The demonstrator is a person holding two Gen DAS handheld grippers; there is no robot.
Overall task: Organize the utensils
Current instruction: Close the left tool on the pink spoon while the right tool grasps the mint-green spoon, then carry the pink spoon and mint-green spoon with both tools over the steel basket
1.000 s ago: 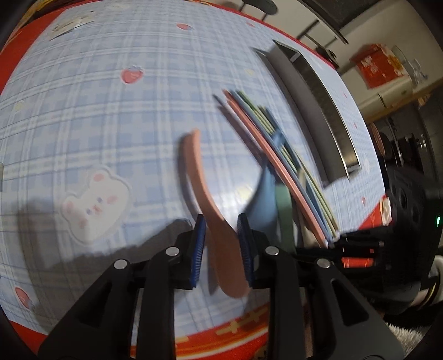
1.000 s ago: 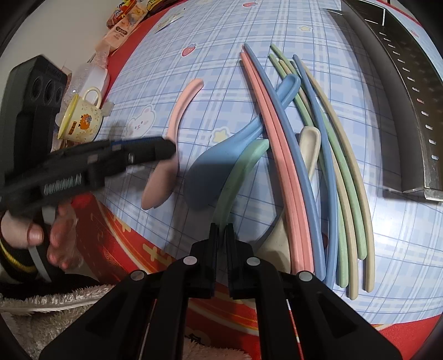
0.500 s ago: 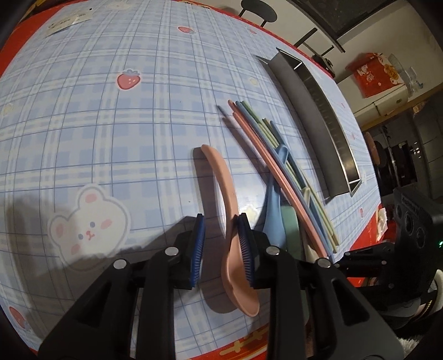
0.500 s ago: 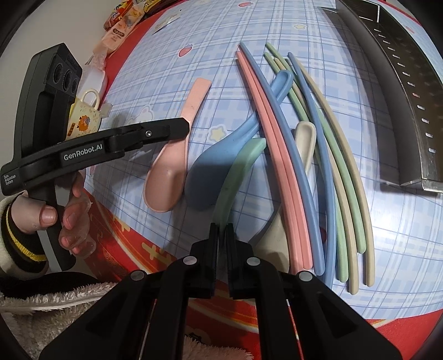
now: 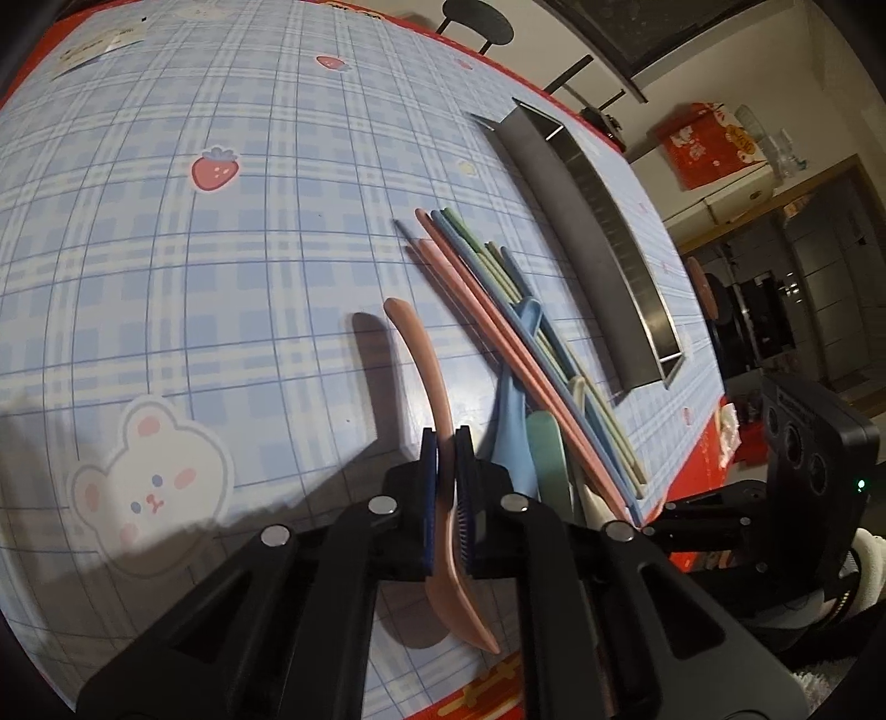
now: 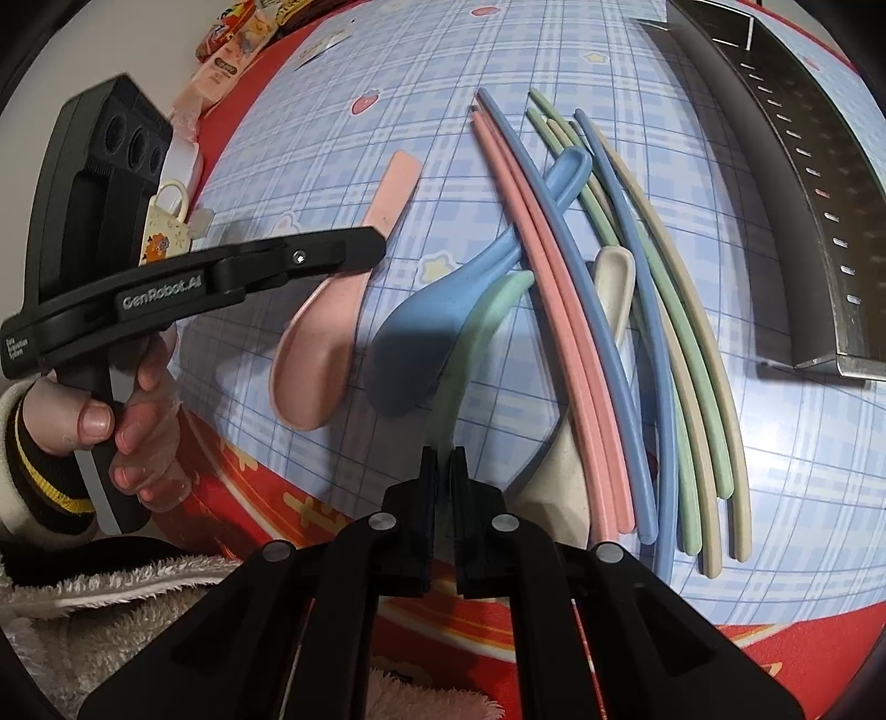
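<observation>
A pink spoon [image 5: 426,365] lies on the blue checked tablecloth [image 5: 221,277], bowl toward me. My left gripper [image 5: 446,443] is closing its jaws on the spoon's handle, and the blue pads press it from both sides. In the right wrist view the same pink spoon [image 6: 315,354] lies under the left gripper [image 6: 371,249]. My right gripper [image 6: 443,459] is shut with nothing seen between its fingers. It hovers at the near end of a green spoon [image 6: 482,321]. A blue spoon [image 6: 421,343] and a beige spoon [image 6: 614,277] lie alongside.
Several long pink, blue, green and beige chopsticks [image 6: 554,310] lie in a fan right of the spoons. A long perforated metal tray [image 6: 803,194] stands at the far right. A yellow mug [image 6: 166,232] and snack packets [image 6: 232,50] sit at the left. The red table edge [image 6: 332,515] runs close below.
The left gripper's jaws have shut onto the pink spoon's handle, which earlier lay loose between open pads. The right gripper has stayed shut in place.
</observation>
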